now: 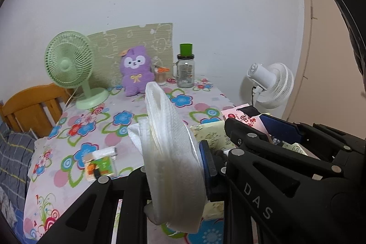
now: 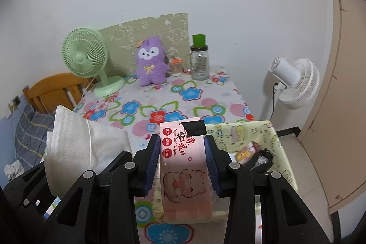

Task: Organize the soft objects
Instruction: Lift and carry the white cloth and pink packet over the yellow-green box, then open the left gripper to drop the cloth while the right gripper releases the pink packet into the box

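Note:
My left gripper [image 1: 176, 175] is shut on a folded white face mask [image 1: 171, 152], held upright above the flowered table; the mask also shows at the left of the right wrist view [image 2: 75, 143]. My right gripper [image 2: 183, 161] is shut on a pink pack of wet wipes [image 2: 185, 170] with a cartoon cat, held over the edge of a pale yellow fabric bin [image 2: 281, 152]. The right gripper with the wipes pack [image 1: 247, 118] shows at the right of the left wrist view. A purple plush toy [image 1: 136, 71] sits at the back of the table.
A green desk fan [image 1: 71, 68] stands back left, a glass jar with a green lid [image 1: 185, 68] back right. A small snack packet [image 1: 100, 166] lies on the tablecloth [image 1: 114, 120]. The bin holds a small packet and a black item [image 2: 260, 159]. A white fan [image 2: 295, 81] stands beside the table.

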